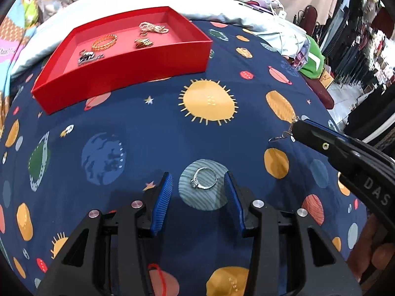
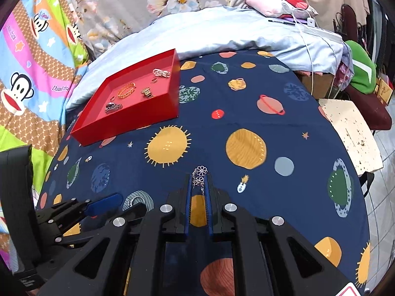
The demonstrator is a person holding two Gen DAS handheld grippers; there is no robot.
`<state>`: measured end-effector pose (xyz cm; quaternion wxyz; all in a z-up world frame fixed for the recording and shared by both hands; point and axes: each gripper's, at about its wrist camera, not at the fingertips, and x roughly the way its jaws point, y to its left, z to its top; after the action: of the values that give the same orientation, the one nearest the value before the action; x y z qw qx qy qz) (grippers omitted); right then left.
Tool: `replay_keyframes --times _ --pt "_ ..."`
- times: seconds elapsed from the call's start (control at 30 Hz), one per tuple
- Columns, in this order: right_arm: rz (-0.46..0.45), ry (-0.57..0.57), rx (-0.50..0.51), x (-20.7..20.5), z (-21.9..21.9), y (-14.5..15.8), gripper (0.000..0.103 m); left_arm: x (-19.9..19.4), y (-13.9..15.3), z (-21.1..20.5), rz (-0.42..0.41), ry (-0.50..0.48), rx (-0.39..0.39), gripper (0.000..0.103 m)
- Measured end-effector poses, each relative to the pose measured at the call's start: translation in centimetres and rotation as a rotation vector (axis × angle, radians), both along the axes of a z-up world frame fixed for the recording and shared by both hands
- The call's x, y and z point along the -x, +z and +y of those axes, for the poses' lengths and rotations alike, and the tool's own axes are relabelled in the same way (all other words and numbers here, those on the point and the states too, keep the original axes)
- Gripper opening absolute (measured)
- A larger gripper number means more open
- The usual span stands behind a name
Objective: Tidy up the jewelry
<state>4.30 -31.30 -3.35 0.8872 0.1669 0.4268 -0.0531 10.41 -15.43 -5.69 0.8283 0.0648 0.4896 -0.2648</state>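
Two tools are being observed: the left tool (image 1: 197, 180) is being held open around a silver ring (image 1: 204, 178) on the bed cover (image 1: 172, 143); a flower chain (image 2: 200, 176) is being gripped by the closed right tool (image 2: 198, 185), well apart from the red tray (image 1: 138, 74).

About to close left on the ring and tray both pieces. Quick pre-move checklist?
1. Silver ring lies between the left gripper jaws: ok.
2. Left jaws open, pads clear of ring: ok.
3. Right gripper shut on the flower chain: ok.
4. Chain secure for the carry, part dangles past the tips: cannot tell.
5. Red tray has bare floor near its front: ok.
6. Ring flat on the bedspread, graspable without pinching cloth: cannot tell.
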Motion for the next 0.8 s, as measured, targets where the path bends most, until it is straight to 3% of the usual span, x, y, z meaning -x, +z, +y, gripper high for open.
replay_keyframes --times 0.2,0.47,0.8 --pt "-0.006 0.001 -0.019 0.2 -0.2 -0.2 0.009 0.3 -0.1 -0.5 -0.009 -0.03 0.006 0.009" --pt "-0.019 0.005 -0.03 0.4 0.0 0.1 0.009 0.5 0.2 0.1 0.027 -0.032 0.037 0.006" --pt "-0.061 0.048 -0.036 -0.2 1.2 1.9 0.009 -0.2 2.8 2.3 -0.014 0.016 0.057 0.006"
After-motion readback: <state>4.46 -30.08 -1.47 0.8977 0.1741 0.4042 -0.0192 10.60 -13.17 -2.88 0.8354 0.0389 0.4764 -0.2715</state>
